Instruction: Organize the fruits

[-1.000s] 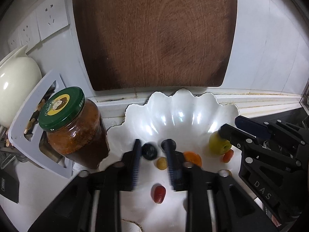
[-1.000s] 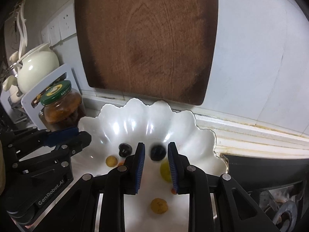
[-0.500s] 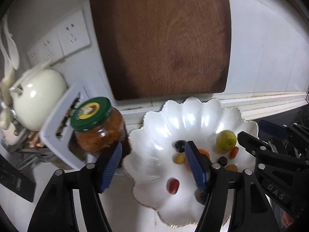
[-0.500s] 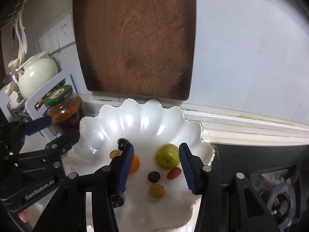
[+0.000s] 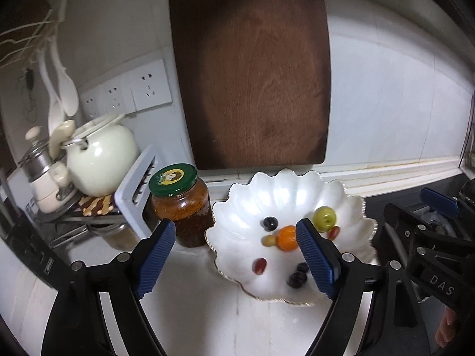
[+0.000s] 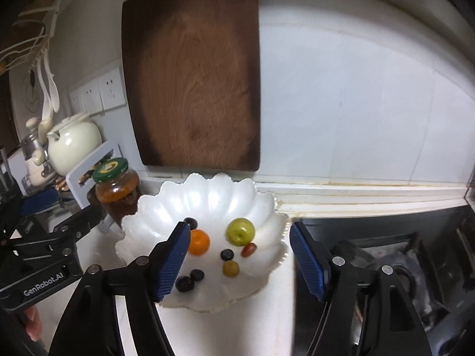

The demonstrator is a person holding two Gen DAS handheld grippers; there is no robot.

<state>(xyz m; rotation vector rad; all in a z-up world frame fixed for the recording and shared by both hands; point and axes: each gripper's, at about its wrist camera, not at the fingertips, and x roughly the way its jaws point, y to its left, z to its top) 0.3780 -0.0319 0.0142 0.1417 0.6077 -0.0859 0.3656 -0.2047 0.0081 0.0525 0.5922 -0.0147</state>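
A white scalloped bowl [image 5: 237, 207] [image 6: 207, 195] sits on the counter against the wall. It holds a green fruit [image 5: 325, 218] [image 6: 240, 231], an orange [image 5: 286, 238] [image 6: 199, 241], a red fruit [image 5: 259, 266], a small yellow fruit [image 6: 231, 268] and several dark berries [image 6: 184, 284]. My left gripper [image 5: 237, 259] is open and empty, raised in front of the bowl. My right gripper [image 6: 239, 259] is open and empty, also raised in front of the bowl.
A jar with a green lid [image 5: 181, 204] [image 6: 117, 190] stands left of the bowl. A wooden cutting board [image 5: 252, 74] leans on the wall behind. A cream kettle [image 5: 99, 160] and a rack stand at the left. A dark stove [image 6: 400, 252] lies right.
Both grippers opened, let go of dark berries into the bowl, and drew back and up from it.
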